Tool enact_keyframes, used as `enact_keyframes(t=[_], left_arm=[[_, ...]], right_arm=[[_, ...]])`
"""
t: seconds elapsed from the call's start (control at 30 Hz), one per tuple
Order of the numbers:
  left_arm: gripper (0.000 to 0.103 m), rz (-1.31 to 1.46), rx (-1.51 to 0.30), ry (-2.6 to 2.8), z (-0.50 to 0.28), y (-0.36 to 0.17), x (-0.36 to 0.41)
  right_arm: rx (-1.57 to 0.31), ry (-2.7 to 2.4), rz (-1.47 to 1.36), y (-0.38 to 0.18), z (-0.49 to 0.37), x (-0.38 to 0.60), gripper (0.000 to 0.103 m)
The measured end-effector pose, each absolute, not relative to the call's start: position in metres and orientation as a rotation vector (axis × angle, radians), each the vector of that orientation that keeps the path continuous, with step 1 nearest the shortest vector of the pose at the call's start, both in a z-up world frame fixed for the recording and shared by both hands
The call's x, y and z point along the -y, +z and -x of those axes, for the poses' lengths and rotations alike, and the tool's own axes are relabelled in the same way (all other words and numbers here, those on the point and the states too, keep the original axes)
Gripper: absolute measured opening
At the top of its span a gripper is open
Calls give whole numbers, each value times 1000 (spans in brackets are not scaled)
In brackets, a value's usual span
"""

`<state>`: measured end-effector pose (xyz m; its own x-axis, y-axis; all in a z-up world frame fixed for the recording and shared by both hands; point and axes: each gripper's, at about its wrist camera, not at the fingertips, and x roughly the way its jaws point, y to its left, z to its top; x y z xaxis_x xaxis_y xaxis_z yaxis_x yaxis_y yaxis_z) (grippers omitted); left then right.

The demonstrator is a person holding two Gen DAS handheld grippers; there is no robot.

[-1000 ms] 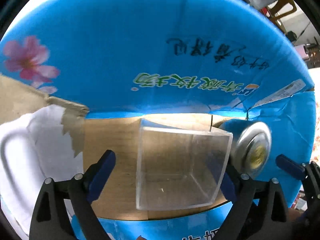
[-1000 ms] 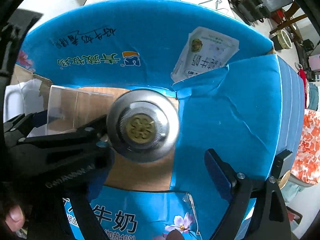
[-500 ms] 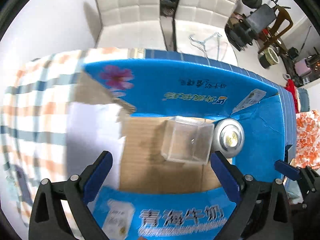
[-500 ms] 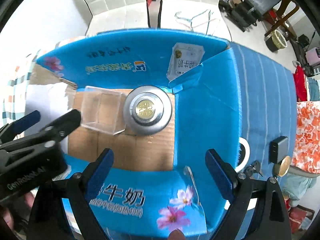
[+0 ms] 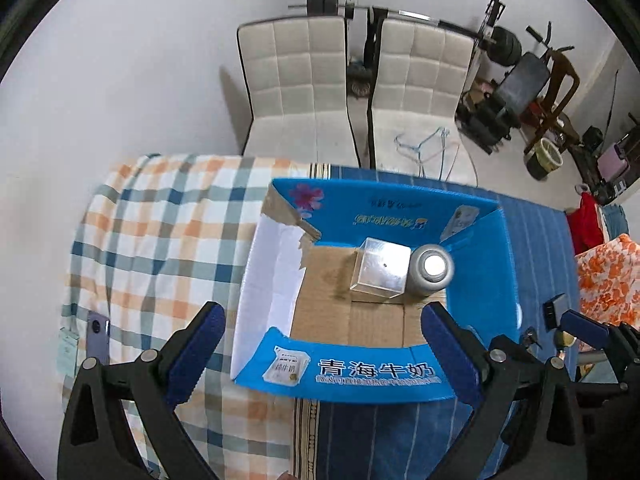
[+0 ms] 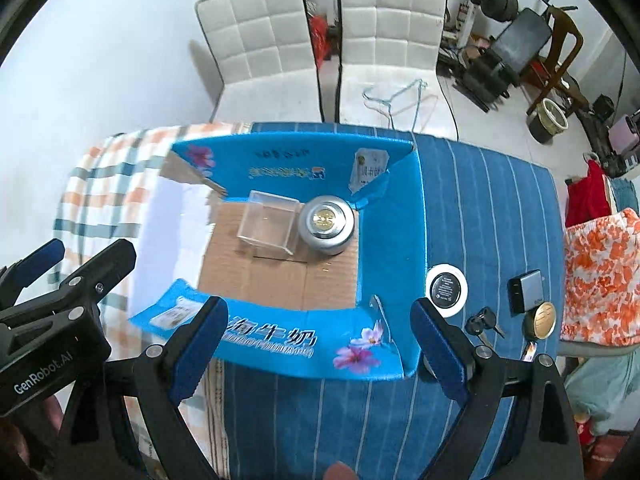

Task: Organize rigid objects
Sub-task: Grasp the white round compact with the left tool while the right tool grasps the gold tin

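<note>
Both fingers (image 5: 448,340) spread, clear cube (image 5: 382,274) beside tin (image 5: 430,274)

Both views are bright with soft, even daylight. The clear box (image 5: 382,270) throws a short shadow to its left, and glare whitens the metal tin (image 5: 432,268) top. Strong fisheye bending curves the edges, with dark corners; focus is sharp, no blur
</note>
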<state>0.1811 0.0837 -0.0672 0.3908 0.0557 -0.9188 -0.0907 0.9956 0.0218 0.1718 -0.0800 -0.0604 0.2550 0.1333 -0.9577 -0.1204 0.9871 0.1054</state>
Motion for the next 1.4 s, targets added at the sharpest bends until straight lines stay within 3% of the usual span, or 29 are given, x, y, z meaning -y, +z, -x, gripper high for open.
enact_keyframes(t=[0.23, 0.57, 0.87, 1.0, 1.2, 1.4], left_arm=[[100, 17, -1129, 47, -164, -36, -58], [100, -45, -1182, -175, -177, -60, 67], [100, -152, -1309, -357, -211, -136, 219], [100, -199, -1394, -296, -234, -193, 259], [100, -189, -1490, -155, -250, -260, 274], [100, -188, -1538, -69, -259, -294, 273]], right_arm=[[-1268, 192, -82, -29, -142, 115, 95], [-1303, -91, -250, -65, -113, 271, 95], [-1362, -354, -400, -130, -106, 421, 95], [-1395, -403, -447, -172, -109, 462, 95], [-1464, -445, -465, -235, -119, 492, 95], [-1477, -427, -448, -256, -130, 493, 95]])
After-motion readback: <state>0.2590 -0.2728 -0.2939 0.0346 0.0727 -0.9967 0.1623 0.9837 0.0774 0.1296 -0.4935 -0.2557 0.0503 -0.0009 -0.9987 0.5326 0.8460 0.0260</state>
